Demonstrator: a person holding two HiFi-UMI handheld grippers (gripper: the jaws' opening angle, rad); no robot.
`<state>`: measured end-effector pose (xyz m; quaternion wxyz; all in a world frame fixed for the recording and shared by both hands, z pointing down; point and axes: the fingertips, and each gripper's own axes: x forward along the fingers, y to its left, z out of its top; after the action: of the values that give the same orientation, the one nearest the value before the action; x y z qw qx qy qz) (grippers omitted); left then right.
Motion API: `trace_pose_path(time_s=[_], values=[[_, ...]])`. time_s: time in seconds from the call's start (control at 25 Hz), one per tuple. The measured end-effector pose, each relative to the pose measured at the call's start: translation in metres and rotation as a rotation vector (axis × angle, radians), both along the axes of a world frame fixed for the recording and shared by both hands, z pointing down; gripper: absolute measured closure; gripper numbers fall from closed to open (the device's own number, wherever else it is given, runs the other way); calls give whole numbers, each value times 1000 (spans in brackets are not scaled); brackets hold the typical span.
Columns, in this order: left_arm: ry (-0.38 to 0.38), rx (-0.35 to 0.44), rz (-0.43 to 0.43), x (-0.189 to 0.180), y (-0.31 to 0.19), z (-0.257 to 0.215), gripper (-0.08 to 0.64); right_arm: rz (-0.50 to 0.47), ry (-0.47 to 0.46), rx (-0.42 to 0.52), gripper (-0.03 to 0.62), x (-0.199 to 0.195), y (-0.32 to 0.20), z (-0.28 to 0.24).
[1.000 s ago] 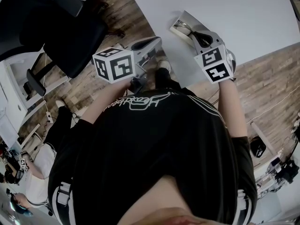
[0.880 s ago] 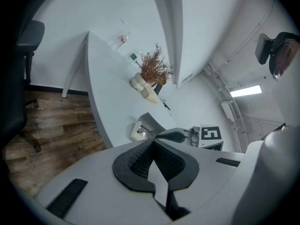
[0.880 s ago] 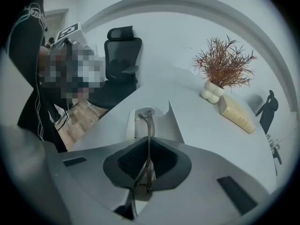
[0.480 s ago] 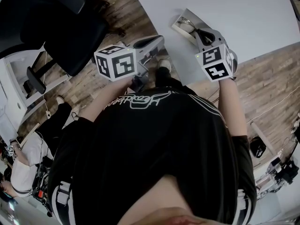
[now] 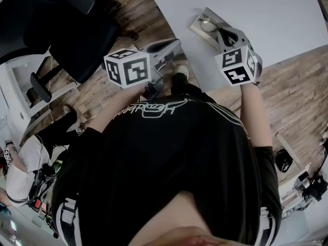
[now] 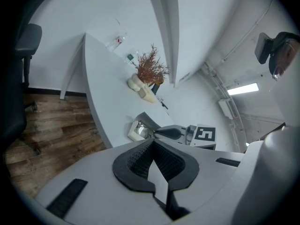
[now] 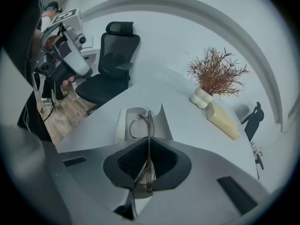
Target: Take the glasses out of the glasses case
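Observation:
The open glasses case [image 5: 199, 28] lies near the white table's front edge; it also shows in the right gripper view [image 7: 123, 121] and the left gripper view [image 6: 138, 131]. My right gripper [image 5: 224, 35] [image 7: 148, 149] is shut on a temple of the glasses [image 7: 149, 130], whose lens ring [image 5: 209, 25] hangs just over the case's hollow. My left gripper [image 5: 166, 46] [image 6: 154, 149] is held off the table's edge, over the floor, to the left of the case. Its jaws are shut with nothing between them.
A black office chair [image 5: 77, 29] stands on the wooden floor to the left. On the table [image 5: 266, 19], far behind the case, are a vase of dried twigs [image 7: 204, 97] and a pale box [image 7: 222, 121]. A seated person [image 5: 20, 173] is at the far left.
My right gripper has shifted a little farther over the table with the glasses in its jaws, and the lens ring shows more plainly. The left gripper has barely moved.

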<state>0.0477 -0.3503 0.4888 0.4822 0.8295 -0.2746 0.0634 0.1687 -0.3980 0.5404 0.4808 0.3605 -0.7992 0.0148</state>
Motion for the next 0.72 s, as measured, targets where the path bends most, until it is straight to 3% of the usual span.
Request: trace_pose_path(time_s=[0.52,0.72], values=[[5,16,29,2,6,-9,554,-18,59,54,573,-1,-1,-18],[10,35,32,-3,10,-18,554,0,38,83,574,-6,4,-37]])
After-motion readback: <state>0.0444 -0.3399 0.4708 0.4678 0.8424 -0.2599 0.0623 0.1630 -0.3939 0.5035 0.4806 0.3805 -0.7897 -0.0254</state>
